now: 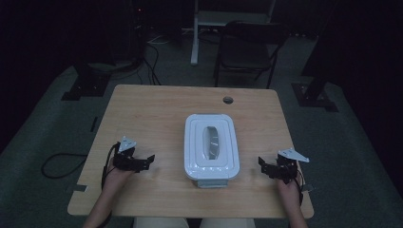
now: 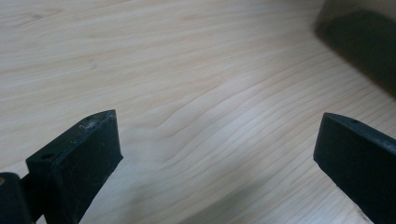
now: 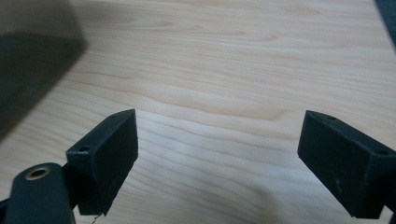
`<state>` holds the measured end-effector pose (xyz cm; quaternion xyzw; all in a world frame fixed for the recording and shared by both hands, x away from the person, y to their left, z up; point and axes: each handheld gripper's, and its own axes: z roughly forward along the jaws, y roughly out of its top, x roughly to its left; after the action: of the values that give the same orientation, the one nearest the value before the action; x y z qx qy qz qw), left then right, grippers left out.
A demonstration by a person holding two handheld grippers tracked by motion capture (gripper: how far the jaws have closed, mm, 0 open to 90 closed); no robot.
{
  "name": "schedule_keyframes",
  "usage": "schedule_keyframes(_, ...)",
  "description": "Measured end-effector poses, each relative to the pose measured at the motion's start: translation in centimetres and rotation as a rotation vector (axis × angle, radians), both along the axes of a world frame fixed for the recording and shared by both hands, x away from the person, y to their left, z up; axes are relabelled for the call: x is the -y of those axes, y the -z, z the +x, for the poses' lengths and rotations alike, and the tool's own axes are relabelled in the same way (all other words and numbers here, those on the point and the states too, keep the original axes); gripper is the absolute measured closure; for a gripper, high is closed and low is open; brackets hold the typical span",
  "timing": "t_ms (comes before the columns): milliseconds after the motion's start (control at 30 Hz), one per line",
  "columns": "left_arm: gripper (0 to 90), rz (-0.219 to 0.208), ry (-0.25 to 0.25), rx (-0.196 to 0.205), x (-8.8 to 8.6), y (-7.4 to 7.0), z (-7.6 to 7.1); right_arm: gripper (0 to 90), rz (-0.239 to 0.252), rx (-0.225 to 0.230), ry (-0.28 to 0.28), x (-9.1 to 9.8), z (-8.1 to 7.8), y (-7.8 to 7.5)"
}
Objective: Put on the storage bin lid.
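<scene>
A white rectangular box with a lid and a clear oval window sits in the middle of the wooden table. My left gripper rests to the left of the box, jaws wide apart with bare wood between them. My right gripper rests to the right of the box, likewise open over bare wood. A dark, blurred side of the box shows at the top right of the left gripper view, and again as the box at the top left of the right gripper view.
A small round hole lies near the table's far edge. Beyond the table stand a black folding chair, a white stand leg and dark equipment bases with cables on the grey floor.
</scene>
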<state>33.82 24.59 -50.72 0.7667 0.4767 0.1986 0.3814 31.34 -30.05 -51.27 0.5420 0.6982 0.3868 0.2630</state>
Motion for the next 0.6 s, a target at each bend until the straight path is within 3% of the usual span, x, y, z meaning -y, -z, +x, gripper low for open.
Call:
schedule_keyframes(267,1.5,-0.001,-0.08,-0.017,-2.4,0.6,-0.8,12.2,0.01,-0.02,0.107,1.7,-0.7,0.6)
schedule_keyframes(367,1.5,0.006,-0.099,-0.021,-2.9,0.8,-1.0,12.2,-0.012,-0.026,0.132,2.0,-0.7,0.7)
schedule_keyframes(600,1.5,0.02,-0.227,-0.023,-5.1,0.9,-1.9,12.2,-0.065,-0.055,0.198,2.3,-0.6,1.2)
